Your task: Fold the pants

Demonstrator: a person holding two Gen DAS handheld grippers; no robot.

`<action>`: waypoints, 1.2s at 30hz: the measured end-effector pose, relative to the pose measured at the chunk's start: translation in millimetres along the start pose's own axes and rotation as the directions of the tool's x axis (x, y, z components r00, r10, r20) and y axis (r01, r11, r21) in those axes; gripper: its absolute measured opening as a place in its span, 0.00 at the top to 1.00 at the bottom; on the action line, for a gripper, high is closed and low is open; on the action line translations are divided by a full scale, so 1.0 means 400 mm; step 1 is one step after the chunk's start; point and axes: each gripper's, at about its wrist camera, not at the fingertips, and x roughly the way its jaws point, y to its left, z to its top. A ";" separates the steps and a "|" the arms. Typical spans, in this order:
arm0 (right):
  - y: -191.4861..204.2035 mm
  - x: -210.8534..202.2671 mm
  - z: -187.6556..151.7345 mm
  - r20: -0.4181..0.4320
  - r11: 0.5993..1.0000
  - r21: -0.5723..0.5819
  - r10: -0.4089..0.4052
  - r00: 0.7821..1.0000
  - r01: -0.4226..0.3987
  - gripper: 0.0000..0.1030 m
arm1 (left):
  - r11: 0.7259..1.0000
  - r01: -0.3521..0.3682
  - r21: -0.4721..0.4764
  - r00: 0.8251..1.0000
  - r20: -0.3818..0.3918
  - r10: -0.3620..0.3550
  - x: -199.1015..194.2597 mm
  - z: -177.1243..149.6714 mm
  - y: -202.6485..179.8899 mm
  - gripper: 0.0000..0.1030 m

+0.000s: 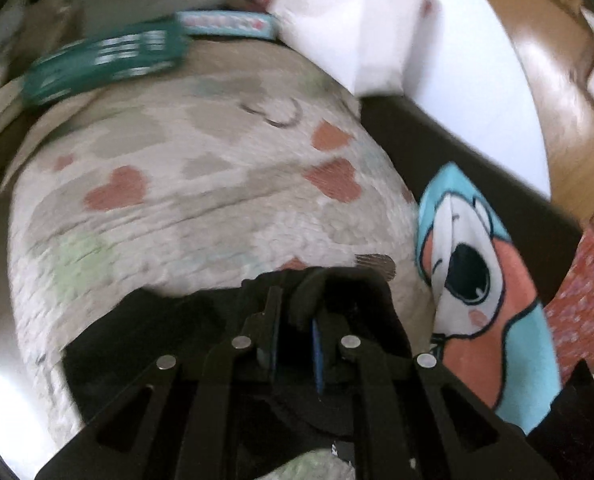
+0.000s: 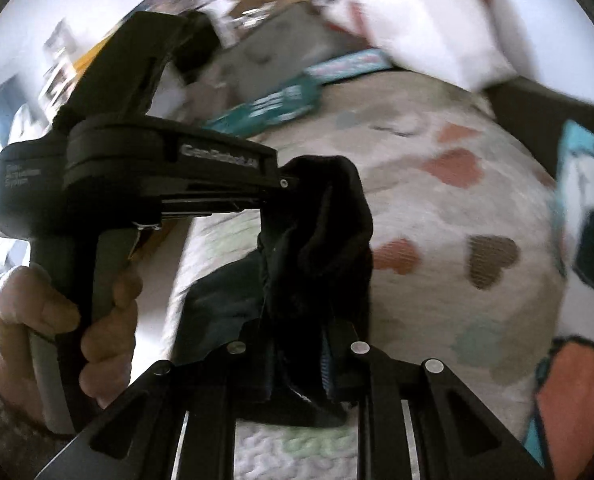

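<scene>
Both the left tool (image 1: pixel 297 320) and right tool (image 2: pixel 297 360) are clamped on the dark pants (image 2: pixel 317 240), bunched above the heart-print bed (image 1: pixel 217 200); judged a lift-to-fold step, next carrying the cloth toward twelve o'clock.

Left gripper (image 1: pixel 297 300) clamped on black pants (image 1: pixel 145 320), dark fabric bunched at the jaws and spilling left. Beneath, a cream bedspread (image 1: pixel 201 208) printed with hearts. Cartoon-print pillow (image 1: pixel 485 292) to the right; teal boxes (image 1: pixel 109 60) and white pillow (image 1: pixel 357 20) beyond.
</scene>
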 end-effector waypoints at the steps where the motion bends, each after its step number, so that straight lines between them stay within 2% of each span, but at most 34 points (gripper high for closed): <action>1: 0.031 0.008 -0.005 -0.012 0.999 -0.034 0.011 1.000 -0.011 0.81 | 1.000 -0.001 -0.026 1.000 0.015 0.001 -0.024 -0.012 0.028 0.88; 3: 0.093 0.035 -0.008 -0.042 0.994 -0.102 0.024 0.999 -0.028 0.81 | 0.994 0.010 -0.110 0.999 0.044 -0.005 -0.071 -0.047 0.115 0.88; 6: 0.173 0.095 -0.036 -0.104 0.979 -0.199 0.019 0.994 -0.039 0.81 | 0.971 0.046 -0.235 0.998 0.060 -0.033 -0.090 -0.098 0.236 0.89; 12: 0.254 0.219 -0.100 -0.208 0.949 -0.314 -0.045 0.977 -0.023 0.81 | 0.898 0.099 -0.429 0.994 0.078 -0.072 -0.066 -0.220 0.432 0.90; 16: 0.290 0.278 -0.129 -0.244 0.931 -0.366 -0.081 0.966 -0.014 0.81 | 0.853 0.137 -0.503 0.990 0.094 -0.104 -0.041 -0.274 0.503 0.90; 20: 0.335 0.304 -0.149 -0.247 0.902 -0.432 -0.113 0.962 -0.005 0.81 | 0.834 0.156 -0.529 0.987 0.107 -0.116 -0.027 -0.293 0.535 0.90; 23: 0.369 0.319 -0.166 -0.237 0.871 -0.491 -0.144 0.961 0.010 0.81 | 0.821 0.169 -0.545 0.985 0.127 -0.119 -0.030 -0.299 0.549 0.90; 26: 0.399 0.328 -0.182 -0.217 0.830 -0.557 -0.175 0.960 0.025 0.81 | 0.786 0.189 -0.589 0.981 0.146 -0.126 -0.035 -0.317 0.573 0.90; 28: 0.412 0.335 -0.195 -0.206 0.806 -0.591 -0.191 0.960 0.033 0.81 | 0.769 0.188 -0.611 0.981 0.151 -0.121 -0.037 -0.325 0.588 0.90; 30: 0.419 0.340 -0.207 -0.201 0.790 -0.612 -0.201 0.959 0.037 0.80 | 0.755 0.158 -0.636 0.986 0.141 -0.087 -0.039 -0.333 0.606 0.90; 33: 0.424 0.338 -0.229 -0.198 0.769 -0.639 -0.189 0.962 0.019 0.65 | 0.739 0.127 -0.661 0.989 0.139 -0.046 -0.046 -0.343 0.629 0.90; 34: 0.428 0.332 -0.237 -0.200 0.763 -0.647 -0.173 0.964 0.002 0.51 | 0.736 0.126 -0.666 0.989 0.142 -0.041 -0.047 -0.345 0.633 0.90; 35: 0.433 0.325 -0.242 -0.209 0.757 -0.653 -0.154 0.966 -0.021 0.33 | 0.731 0.127 -0.671 0.988 0.149 -0.035 -0.052 -0.346 0.638 0.90; 36: 0.442 0.309 -0.253 -0.215 0.745 -0.666 -0.133 0.968 -0.045 0.26 | 0.728 0.132 -0.672 0.987 0.157 -0.033 -0.056 -0.346 0.640 0.90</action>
